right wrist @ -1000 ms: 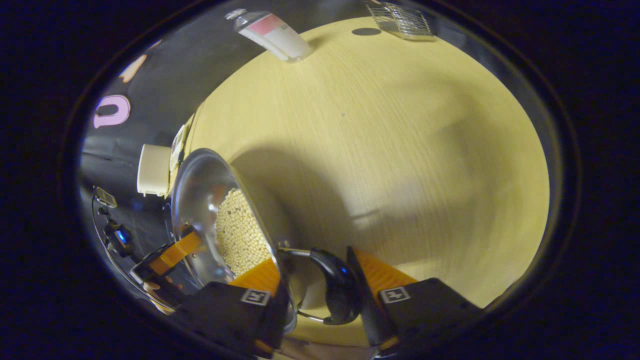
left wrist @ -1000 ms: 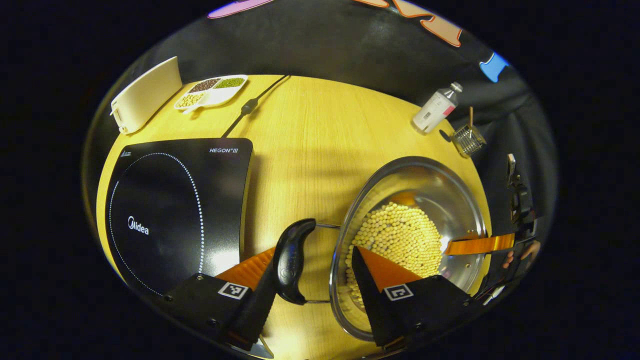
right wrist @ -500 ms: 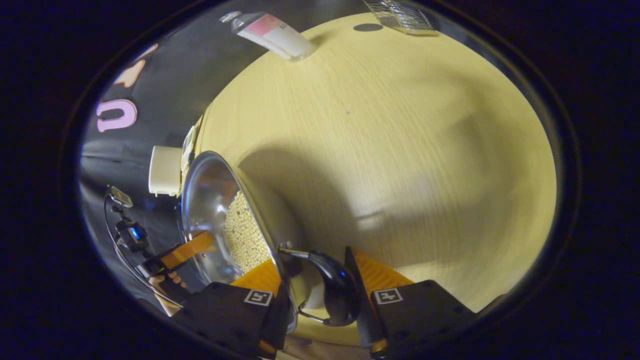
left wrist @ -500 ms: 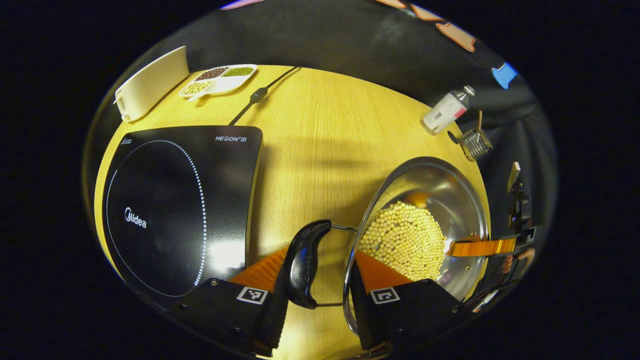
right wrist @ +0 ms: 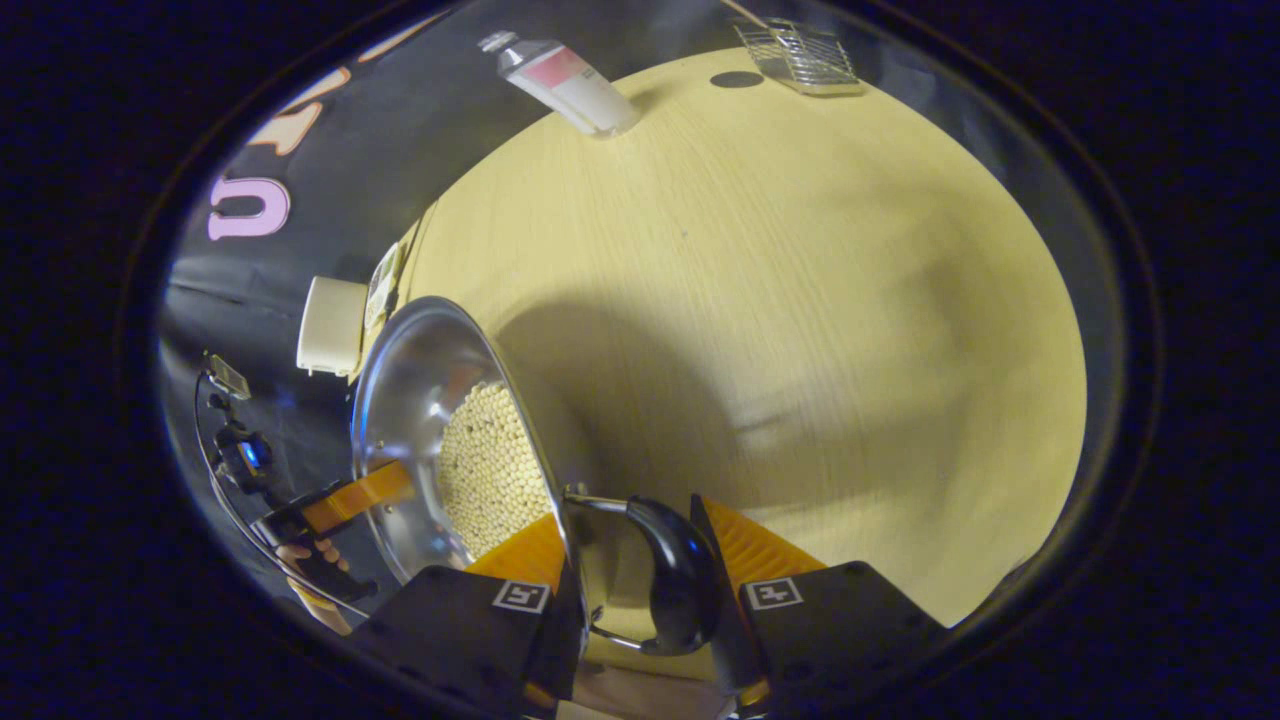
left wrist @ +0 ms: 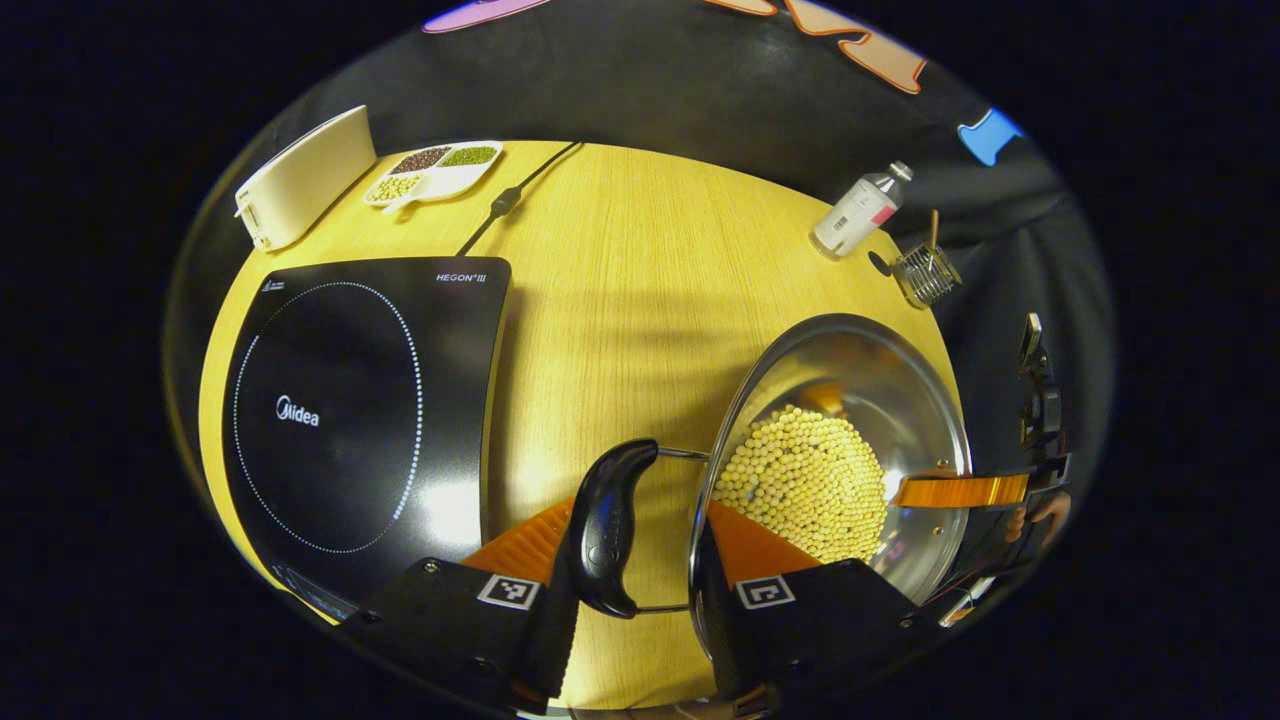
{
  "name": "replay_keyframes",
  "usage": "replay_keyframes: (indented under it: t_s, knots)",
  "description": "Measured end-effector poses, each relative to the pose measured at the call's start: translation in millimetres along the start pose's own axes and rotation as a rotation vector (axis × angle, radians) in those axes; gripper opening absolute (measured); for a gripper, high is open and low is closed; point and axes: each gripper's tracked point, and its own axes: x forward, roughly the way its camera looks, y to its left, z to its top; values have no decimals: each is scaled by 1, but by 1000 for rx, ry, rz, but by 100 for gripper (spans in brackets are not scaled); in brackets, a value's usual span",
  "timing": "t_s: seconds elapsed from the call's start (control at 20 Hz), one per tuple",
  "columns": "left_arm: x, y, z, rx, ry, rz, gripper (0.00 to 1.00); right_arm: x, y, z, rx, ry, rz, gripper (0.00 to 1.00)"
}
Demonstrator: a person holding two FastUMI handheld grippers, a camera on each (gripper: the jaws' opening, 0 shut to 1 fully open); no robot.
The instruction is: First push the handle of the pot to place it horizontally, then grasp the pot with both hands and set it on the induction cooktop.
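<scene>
A: Item one, pot (left wrist: 860, 400). Location?

B: On the bench (left wrist: 640, 290), right of the induction cooktop (left wrist: 350, 410), well apart from it; not yet on the glass. Steel, open-topped, holding pale round beans (left wrist: 810, 480).

A: Item two, left claw (left wrist: 628, 545).

B: Partly open. One orange finger lies outside the near black handle (left wrist: 610, 525); the other reaches over the rim into the bowl. Handle and rim sit between them. Whether the pads press, I cannot tell.

A: Item three, right claw (right wrist: 628, 565).

B: Same arrangement on the opposite handle (right wrist: 675, 585): handle and pot wall between two spread fingers, contact unclear. Its orange finger also shows across the pot in the left gripper view.

A: Reason for the placing?

B: Both handles stand out sideways, so, as I judge it, each claw can straddle handle and wall for a level two-sided lift that keeps the beans in.

A: Sundries?

B: Bottle (left wrist: 855, 210), wire basket (left wrist: 925, 275), divided dish (left wrist: 435, 170), cream box (left wrist: 305, 175), all at the far edge.
</scene>
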Motion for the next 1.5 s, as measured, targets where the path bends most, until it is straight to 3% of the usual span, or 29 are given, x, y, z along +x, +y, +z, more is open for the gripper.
replay_keyframes:
  t_s: [0.05, 0.15, 0.2, 0.4, 0.45, 0.5, 0.55, 0.75, 1.1, 1.15, 1.2, 1.5]
  knots:
    - [-6, 1, 0, 4, 1, 1, 59, -4, 3, -3, 5, 1, 0, 51]
    - [-19, 3, -1, 9, 1, 3, 59, -11, 11, -9, 4, -10, -2, 51]
    - [-25, 6, -1, 12, -1, 1, 59, -15, 15, -12, 1, -18, -2, 55]
    - [-52, 25, 0, 27, -18, -6, 57, -26, 42, -31, 4, -40, 2, 55]
    - [-59, 32, 0, 34, -22, -8, 57, -27, 50, -36, 5, -44, 2, 51]
    - [-65, 39, 0, 41, -25, -12, 57, -29, 59, -42, 8, -50, 1, 55]
    - [-71, 47, 1, 43, -26, -18, 57, -30, 68, -49, 13, -57, -3, 50]
    - [-94, 85, 1, 59, -27, -44, 59, -31, 110, -73, 25, -74, -23, 50]
    - [-117, 172, 3, 60, -40, -49, 57, -3, 192, -107, 26, -64, -37, 50]
    - [-120, 185, 4, 55, -43, -46, 57, 3, 203, -109, 19, -64, -39, 50]
    - [-121, 197, 5, 51, -47, -44, 58, 8, 214, -111, 10, -64, -39, 56]
    - [-126, 267, 17, 42, -84, -14, 56, 45, 276, -112, -26, -63, -37, 56]
